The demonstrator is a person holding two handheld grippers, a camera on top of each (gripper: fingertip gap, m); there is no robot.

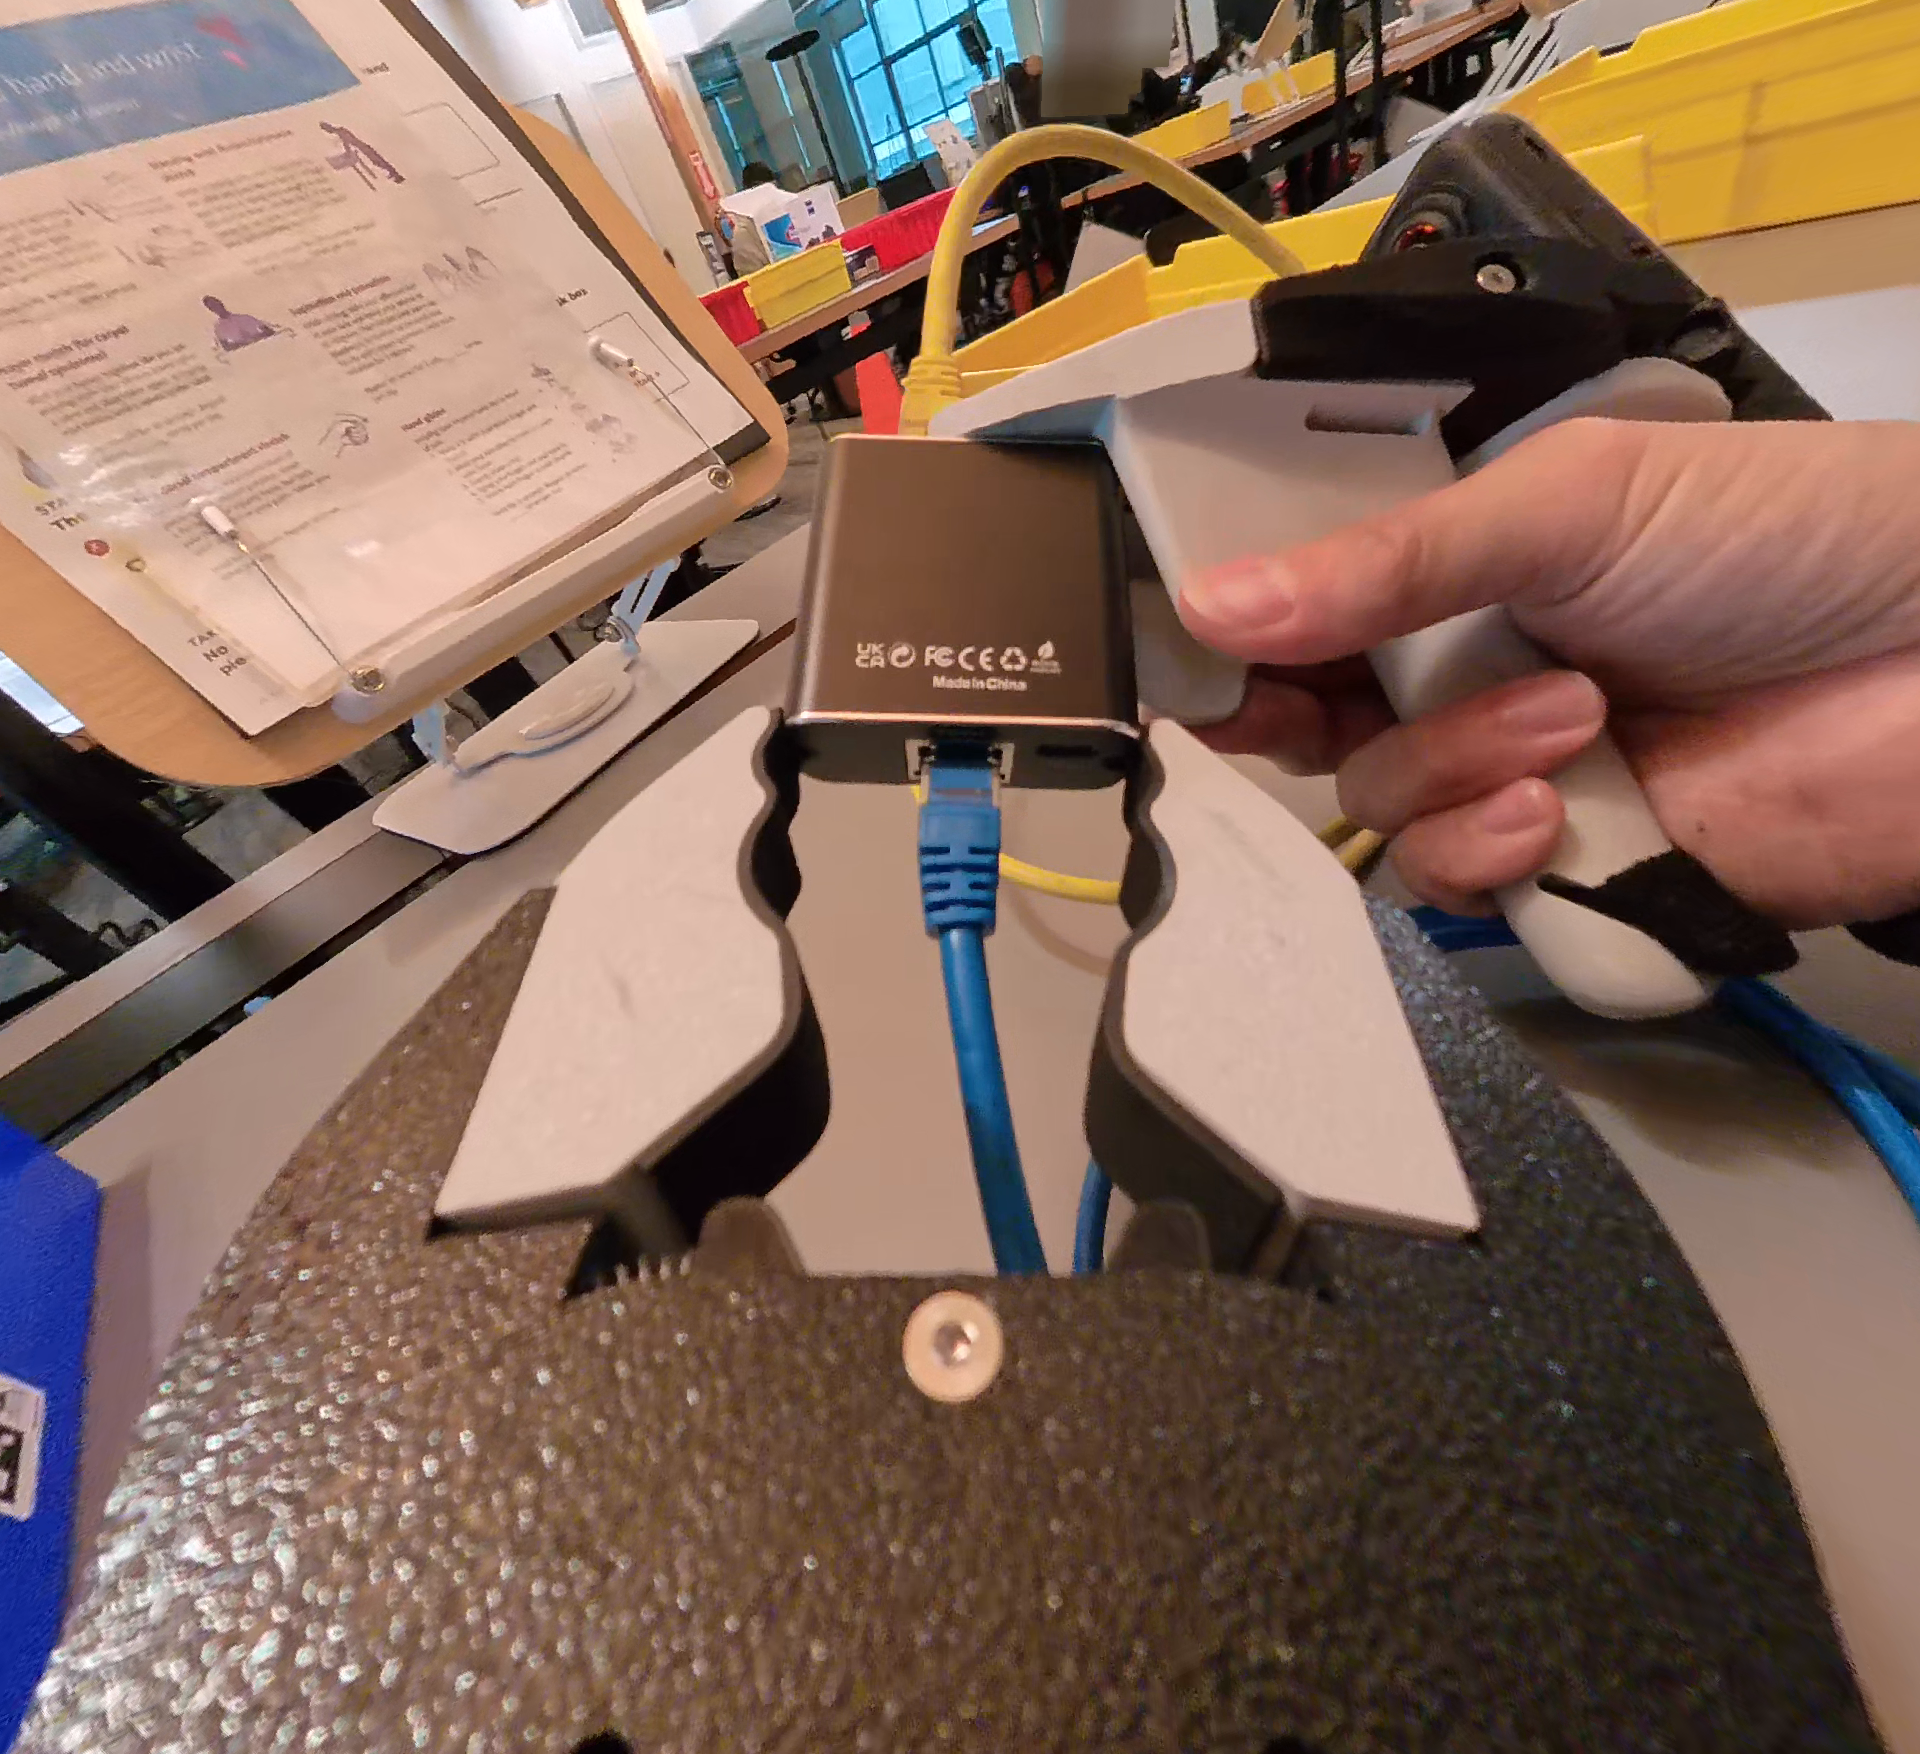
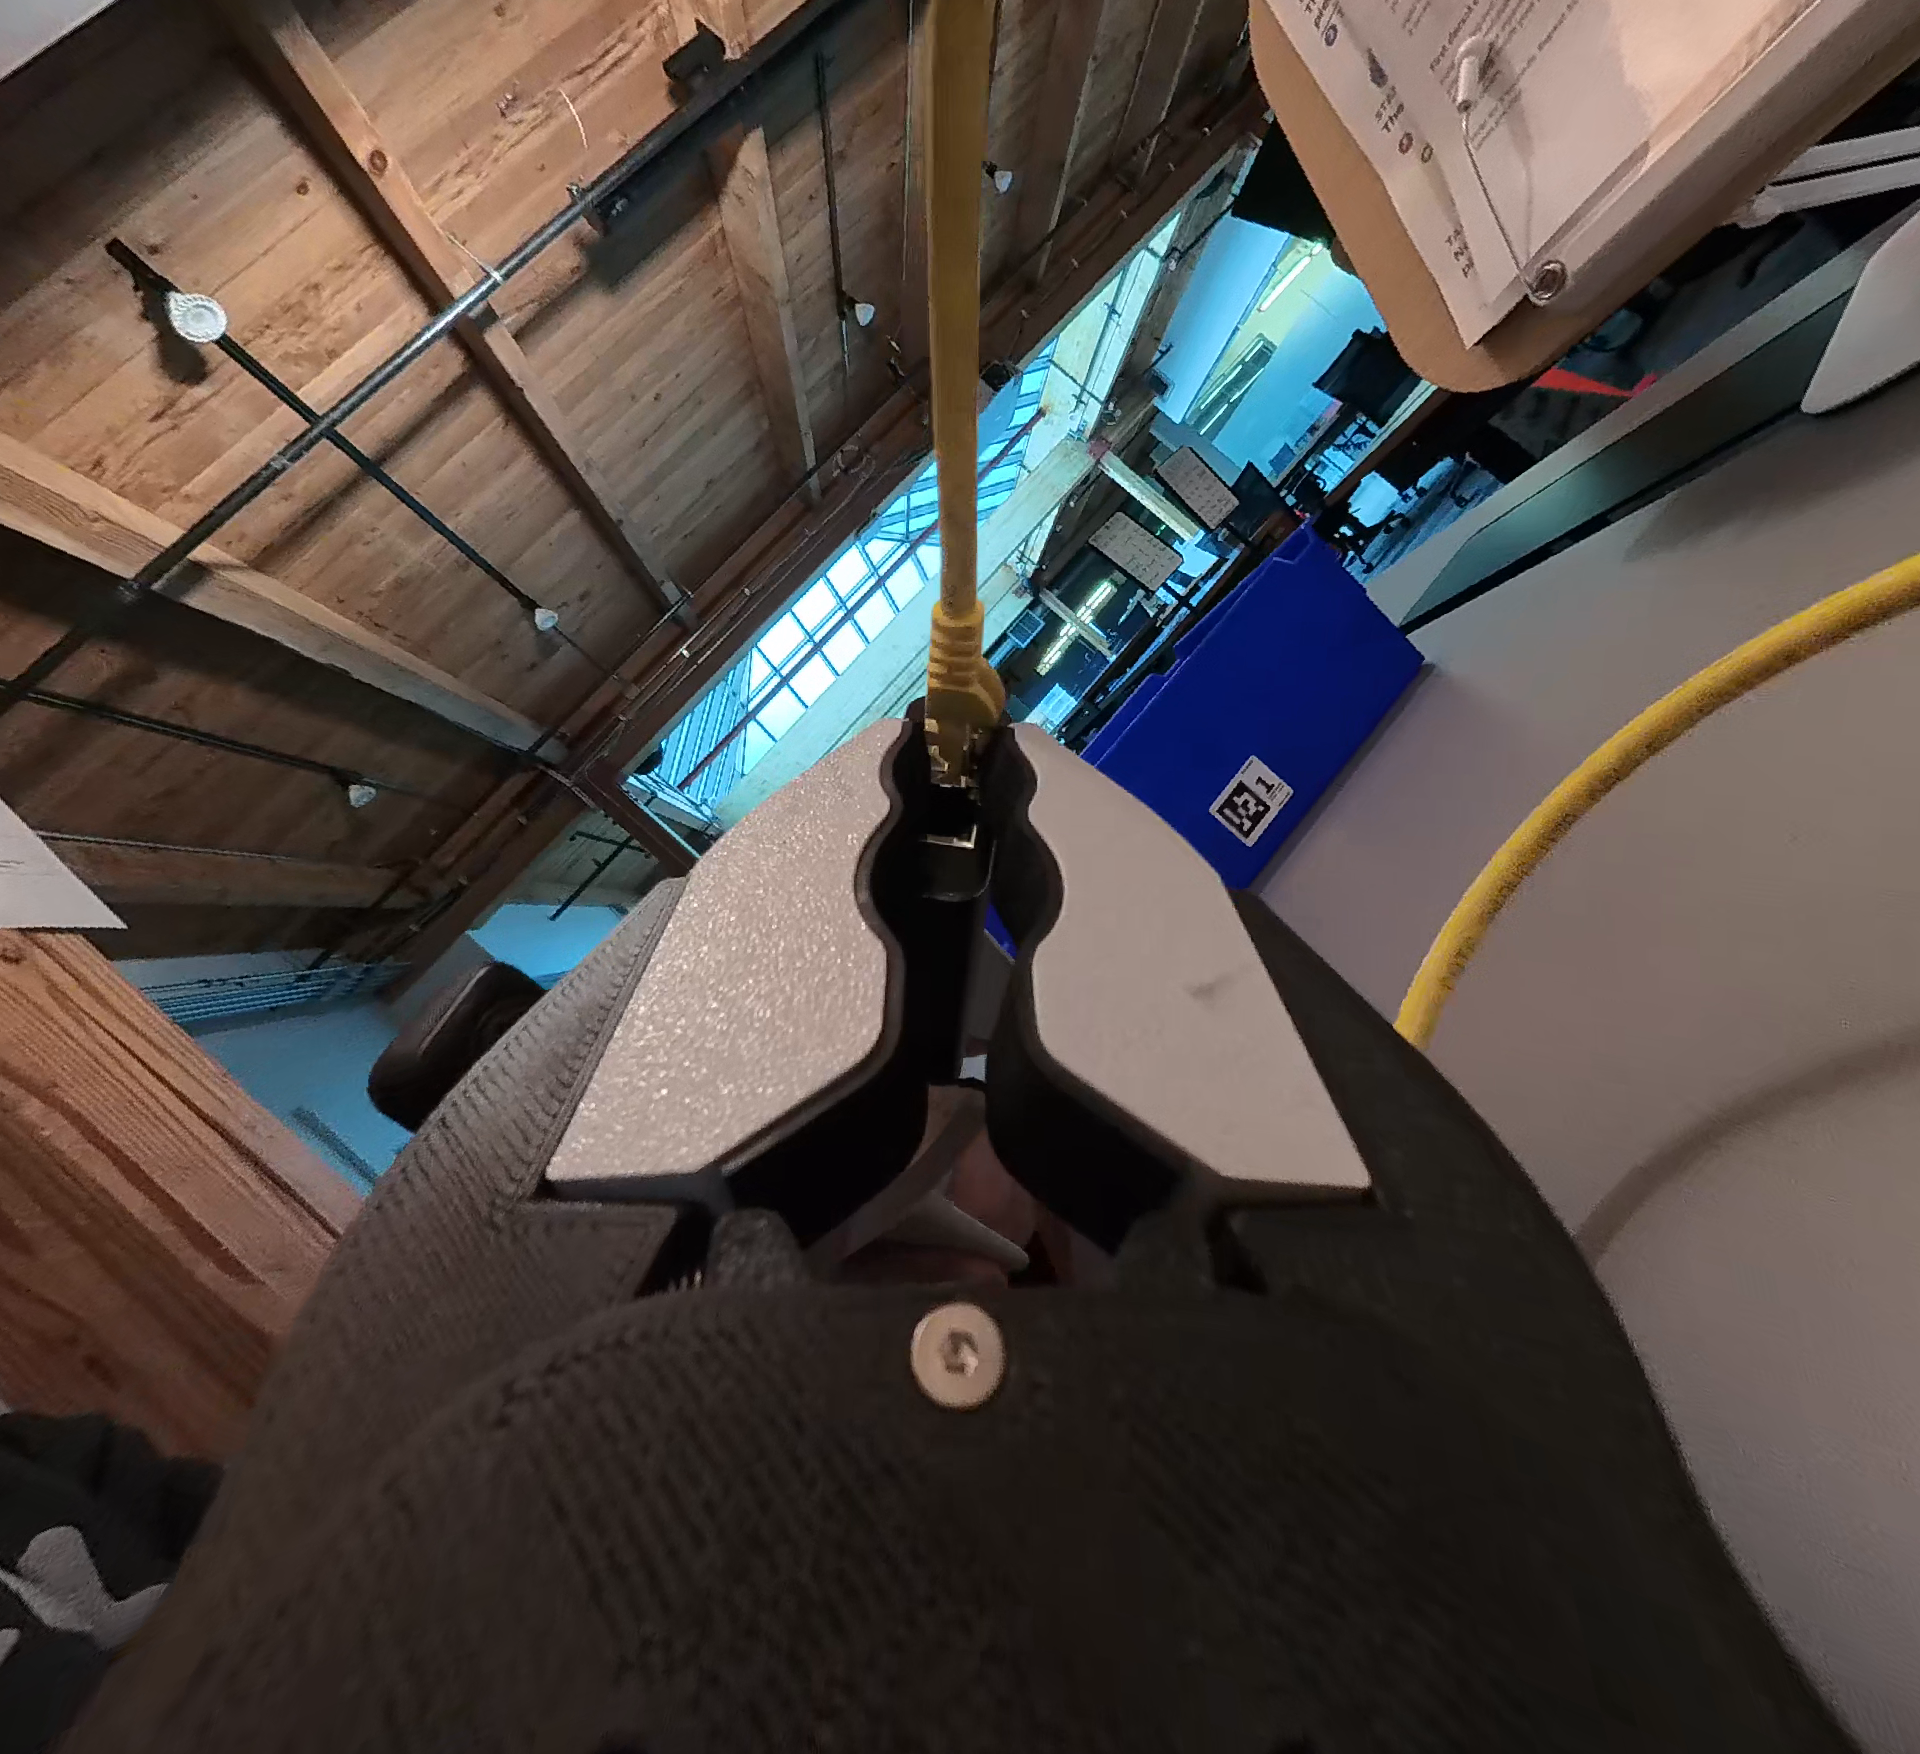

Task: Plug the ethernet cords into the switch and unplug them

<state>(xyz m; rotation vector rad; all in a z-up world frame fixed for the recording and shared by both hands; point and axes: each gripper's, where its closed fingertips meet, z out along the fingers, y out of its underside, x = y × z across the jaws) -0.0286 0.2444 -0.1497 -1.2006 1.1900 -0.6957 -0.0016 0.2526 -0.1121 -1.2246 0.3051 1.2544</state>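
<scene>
A dark grey switch (image 1: 956, 582) is held above the table by my right gripper (image 1: 1127, 551), which a hand (image 1: 1662, 665) grips from the right. In the right wrist view the right gripper (image 2: 961, 769) is shut on the switch (image 2: 951, 863), seen edge-on. A yellow ethernet cord (image 1: 1039, 156) is plugged into the switch's far end and also shows in the right wrist view (image 2: 961, 250). A blue ethernet cord (image 1: 977, 1029) is plugged into the near face by its plug (image 1: 956, 831). My left gripper (image 1: 956, 769) is open, one finger on each side of the blue plug, tips at the switch's near edge.
A tilted board with a printed sheet (image 1: 312, 354) stands at the left on the grey table (image 1: 312, 1029). Yellow bins (image 1: 1766, 42) line the right and back. A blue bin (image 2: 1257, 696) sits near the table edge. Loose blue and yellow cord lies on the table under the right gripper.
</scene>
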